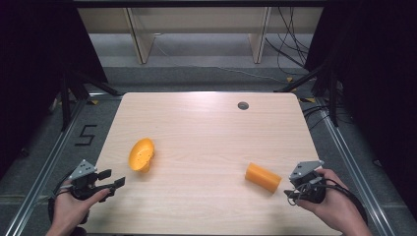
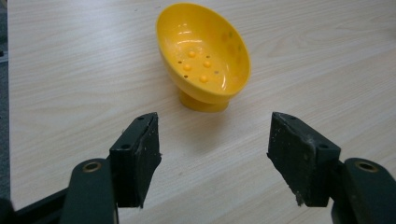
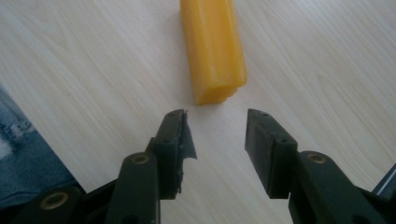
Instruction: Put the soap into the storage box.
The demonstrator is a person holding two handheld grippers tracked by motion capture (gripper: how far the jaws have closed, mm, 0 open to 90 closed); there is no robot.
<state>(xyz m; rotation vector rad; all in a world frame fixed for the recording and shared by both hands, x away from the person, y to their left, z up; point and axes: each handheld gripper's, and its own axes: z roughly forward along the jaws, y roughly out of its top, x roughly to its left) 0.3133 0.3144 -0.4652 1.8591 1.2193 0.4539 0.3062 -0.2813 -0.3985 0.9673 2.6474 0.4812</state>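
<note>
Nearest the person, at the table's (image 1: 206,206) front edge, both tongs hovered with nothing between their jaws: the left gripper (image 2: 212,154) spread wide, the right gripper (image 3: 217,140) parted more narrowly. Just ahead of the right gripper's tips lay the orange block (image 3: 214,49), lengthwise on the wood, its near end almost at the jaws. Farther ahead of the left gripper, the yellow perforated bowl (image 2: 204,53) leaned tilted on its foot, mouth toward the camera. Judging from this, the block's ridged sides could squirt from a narrow pinch, and the tilted bowl might rock or slide if one jaw met its rim first.
</note>
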